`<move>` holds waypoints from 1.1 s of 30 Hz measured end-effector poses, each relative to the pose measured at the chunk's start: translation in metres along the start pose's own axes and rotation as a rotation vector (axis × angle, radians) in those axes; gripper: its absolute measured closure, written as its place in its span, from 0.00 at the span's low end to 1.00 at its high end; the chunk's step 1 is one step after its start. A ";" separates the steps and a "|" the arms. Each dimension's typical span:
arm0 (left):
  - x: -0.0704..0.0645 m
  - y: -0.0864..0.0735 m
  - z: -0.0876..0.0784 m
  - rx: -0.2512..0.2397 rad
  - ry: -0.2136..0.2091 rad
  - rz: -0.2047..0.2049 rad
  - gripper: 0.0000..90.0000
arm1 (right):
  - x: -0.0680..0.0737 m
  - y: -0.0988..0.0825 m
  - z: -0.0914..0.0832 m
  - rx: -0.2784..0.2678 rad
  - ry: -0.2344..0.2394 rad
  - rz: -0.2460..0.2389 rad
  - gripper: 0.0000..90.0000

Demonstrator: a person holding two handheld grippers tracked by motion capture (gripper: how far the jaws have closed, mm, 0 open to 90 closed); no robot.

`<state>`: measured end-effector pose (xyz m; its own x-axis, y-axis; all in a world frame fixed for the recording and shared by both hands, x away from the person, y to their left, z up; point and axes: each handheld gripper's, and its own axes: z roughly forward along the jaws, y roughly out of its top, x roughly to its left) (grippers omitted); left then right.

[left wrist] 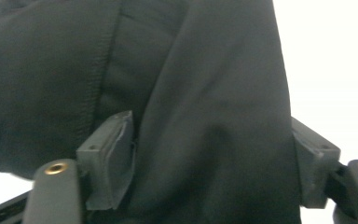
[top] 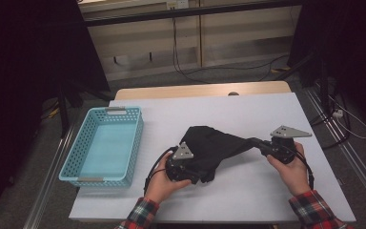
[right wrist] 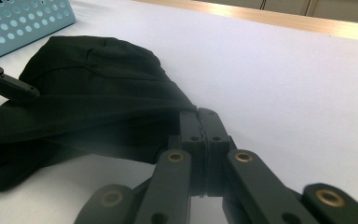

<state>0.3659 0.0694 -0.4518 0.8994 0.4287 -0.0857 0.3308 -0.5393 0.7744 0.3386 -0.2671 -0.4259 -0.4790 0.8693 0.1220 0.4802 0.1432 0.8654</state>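
A black cloth lies bunched on the white table top. My left gripper is at the cloth's near left end. In the left gripper view its jaws stand wide apart with a thick fold of the cloth between the pads. My right gripper points left at the cloth's right corner. The right gripper view shows its jaws pressed together on the edge of the cloth, which is pulled into a taut point.
A light blue perforated basket stands at the table's left side, with nothing in it, and its corner is at the top left of the right gripper view. The table's wooden far edge lies behind the white top.
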 end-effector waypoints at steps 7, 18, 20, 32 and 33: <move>0.007 0.000 -0.007 0.020 0.045 -0.031 0.54 | -0.001 0.000 -0.001 -0.007 0.000 0.004 1.00; 0.021 0.011 -0.030 -0.032 0.031 -0.110 0.86 | -0.001 0.002 -0.005 -0.024 0.000 0.003 1.00; 0.023 0.016 -0.038 -0.056 0.027 -0.121 0.88 | -0.001 0.003 -0.006 -0.026 0.002 -0.001 1.00; 0.026 0.042 -0.069 -0.157 0.036 -0.144 0.90 | 0.010 0.011 -0.007 -0.038 0.047 -0.019 1.00; 0.027 0.043 -0.069 -0.155 0.041 -0.145 0.90 | 0.010 0.012 -0.007 -0.038 0.052 -0.017 1.00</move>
<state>0.3843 0.1078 -0.3778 0.8321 0.5247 -0.1798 0.4050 -0.3533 0.8433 0.3343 -0.2595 -0.4113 -0.5250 0.8408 0.1316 0.4442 0.1388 0.8851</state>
